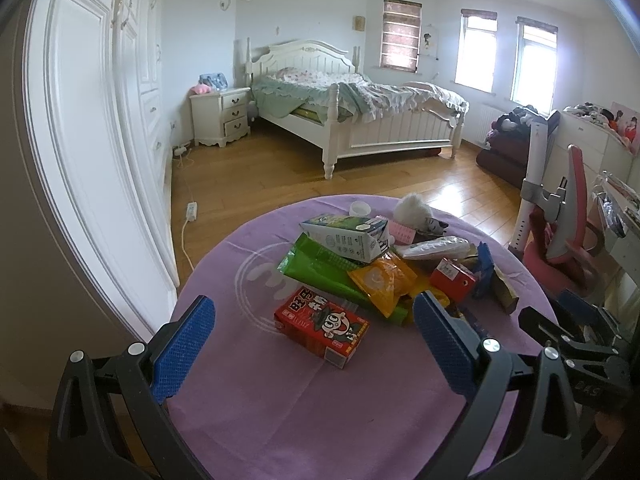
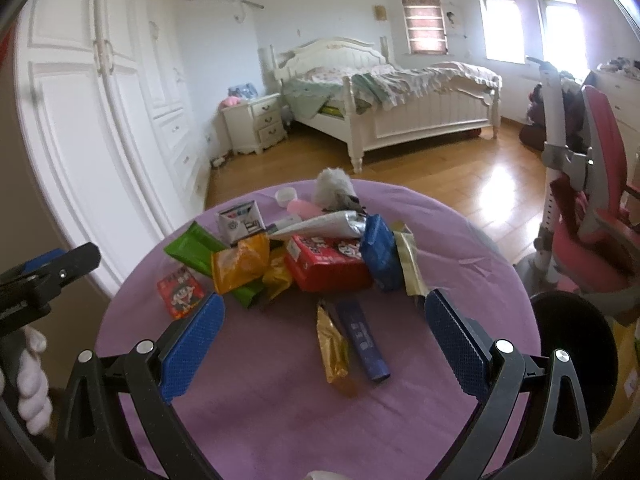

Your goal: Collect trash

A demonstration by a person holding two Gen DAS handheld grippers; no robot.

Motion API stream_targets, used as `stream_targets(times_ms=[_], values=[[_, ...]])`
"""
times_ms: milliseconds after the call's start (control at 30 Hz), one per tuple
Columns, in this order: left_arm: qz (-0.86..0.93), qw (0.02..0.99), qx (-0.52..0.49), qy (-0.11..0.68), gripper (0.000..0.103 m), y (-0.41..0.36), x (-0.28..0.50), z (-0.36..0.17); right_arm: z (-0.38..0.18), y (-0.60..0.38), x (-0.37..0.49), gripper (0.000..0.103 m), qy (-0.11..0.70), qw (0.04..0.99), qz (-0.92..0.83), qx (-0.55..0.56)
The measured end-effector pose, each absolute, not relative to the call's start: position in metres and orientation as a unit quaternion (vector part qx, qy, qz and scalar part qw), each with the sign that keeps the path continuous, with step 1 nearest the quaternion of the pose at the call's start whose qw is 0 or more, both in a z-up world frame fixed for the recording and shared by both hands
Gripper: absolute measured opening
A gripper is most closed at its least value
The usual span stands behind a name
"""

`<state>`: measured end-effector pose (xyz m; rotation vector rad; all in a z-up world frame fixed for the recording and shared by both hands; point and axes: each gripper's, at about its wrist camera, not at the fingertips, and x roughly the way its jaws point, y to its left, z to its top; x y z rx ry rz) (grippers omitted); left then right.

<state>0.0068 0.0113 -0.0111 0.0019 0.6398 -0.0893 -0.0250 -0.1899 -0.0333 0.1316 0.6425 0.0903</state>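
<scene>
Left hand-held gripper (image 1: 314,340): jaws spread wide, holding nothing, low over the near part of the surface.
Red drink carton (image 1: 321,326): lies flat between the left hand-held gripper's blue fingers (image 1: 184,348), just ahead of them, touching neither.
Trash pile: beyond that carton sit a green wrapper (image 1: 320,270), an orange packet (image 1: 382,280) and a green-and-white milk carton (image 1: 348,236), overlapping each other.
Right hand-held gripper (image 2: 324,340): also wide open and empty.
Gold wrapper (image 2: 332,344) and dark blue tube (image 2: 364,340): side by side between the right hand-held gripper's fingers, clear of both pads.
Red box (image 2: 328,264): further ahead of the right hand-held gripper, in the pile, with a blue packet (image 2: 380,252) leaning against its right side.
Surface (image 2: 260,400): round, covered in purple cloth.
</scene>
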Motion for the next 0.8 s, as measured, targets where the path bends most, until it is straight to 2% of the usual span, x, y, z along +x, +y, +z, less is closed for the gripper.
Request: stream_targets(times_ms=[800], values=[[-0.043,0.947,0.003,0.318,0.098,0.0109,0.0077,-0.0143,-0.0371,-0.1913,-0.0224,0.099,0.321,0.943,0.043,0.074]])
